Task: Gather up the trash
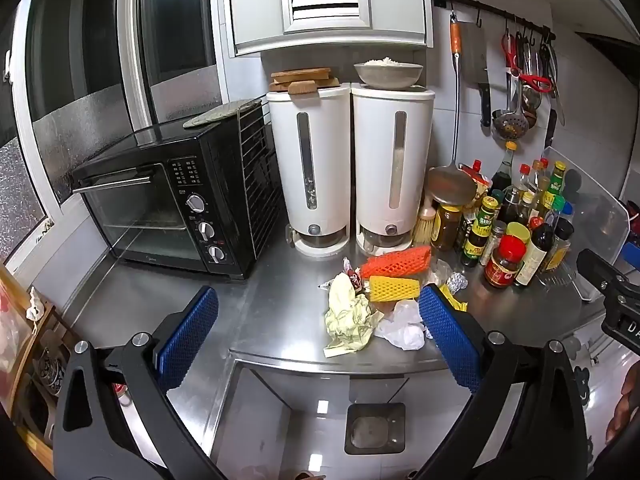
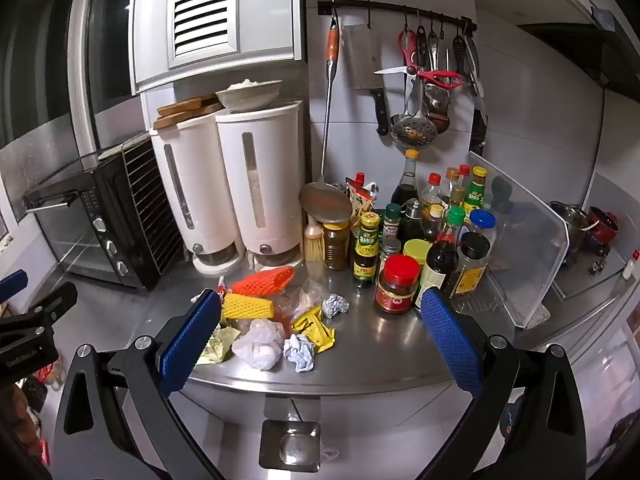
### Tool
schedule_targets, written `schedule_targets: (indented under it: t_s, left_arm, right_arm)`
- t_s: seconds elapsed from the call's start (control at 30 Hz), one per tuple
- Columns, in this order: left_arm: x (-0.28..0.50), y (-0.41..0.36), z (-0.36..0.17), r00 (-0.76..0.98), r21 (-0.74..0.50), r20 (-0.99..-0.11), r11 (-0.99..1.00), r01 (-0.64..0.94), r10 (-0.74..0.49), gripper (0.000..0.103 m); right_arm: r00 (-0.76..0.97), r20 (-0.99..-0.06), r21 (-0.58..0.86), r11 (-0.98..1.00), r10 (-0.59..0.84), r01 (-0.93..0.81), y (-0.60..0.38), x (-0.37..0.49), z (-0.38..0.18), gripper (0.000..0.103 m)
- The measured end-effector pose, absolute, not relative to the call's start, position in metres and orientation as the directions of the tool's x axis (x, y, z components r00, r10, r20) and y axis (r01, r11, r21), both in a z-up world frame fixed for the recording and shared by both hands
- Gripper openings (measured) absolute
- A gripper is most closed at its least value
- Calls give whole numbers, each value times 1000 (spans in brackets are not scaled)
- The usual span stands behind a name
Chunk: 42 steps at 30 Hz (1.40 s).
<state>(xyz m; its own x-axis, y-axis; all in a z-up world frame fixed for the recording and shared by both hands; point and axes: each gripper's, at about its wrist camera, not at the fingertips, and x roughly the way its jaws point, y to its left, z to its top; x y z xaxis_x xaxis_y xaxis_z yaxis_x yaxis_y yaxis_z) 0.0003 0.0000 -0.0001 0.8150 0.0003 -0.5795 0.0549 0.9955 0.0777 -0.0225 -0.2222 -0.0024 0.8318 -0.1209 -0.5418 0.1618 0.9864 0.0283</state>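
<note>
The left gripper (image 1: 318, 330) is hanging above the front edge of a steel counter (image 1: 280, 300), its blue-padded jaws standing wide apart with nothing between them. The right gripper (image 2: 320, 336) is hanging over the same edge further along, jaws likewise spread wide and gripping nothing. Both are tilting down toward the counter.

The trash is lying in a loose heap near the counter's front edge, in front of two white dispensers (image 1: 348, 168). The heap is consisting of an orange foam net (image 2: 262, 280) at the back, a yellow foam net (image 2: 248, 307) just in front of it, a crumpled pale yellow paper (image 1: 350, 322) at the left side, a crumpled white plastic bag (image 2: 260, 342), a small crumpled paper ball (image 2: 300, 354) nearest the edge, a yellow wrapper (image 2: 314, 330) and a ball of foil (image 2: 335, 305) at the right side. A small red and silver wrapper (image 1: 354, 278) is lying behind the pale paper. The pieces are touching or overlapping one another. In the right wrist view the heap is sitting between the two pads but below them; no pad is touching it.

A black oven (image 1: 168, 208) is standing to the left of the dispensers, its door slightly ajar. A cluster of sauce bottles and jars (image 2: 424, 248) is crowding the counter to the right of the heap, a red-lidded jar (image 2: 396, 284) standing nearest the foil. Utensils are hanging from a wall rail (image 2: 400, 10) above the bottles. A bowl (image 1: 388, 74) is sitting on top of the right dispenser.
</note>
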Motion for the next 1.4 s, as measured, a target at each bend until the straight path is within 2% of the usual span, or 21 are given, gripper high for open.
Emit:
schedule_targets:
  t_s: [1.4]
  left_arm:
    - [-5,4,7,821,78,-572,996,49,5,95]
  right_arm:
    - [835,-540,46,986,-110,159,-219,-30,-4,100]
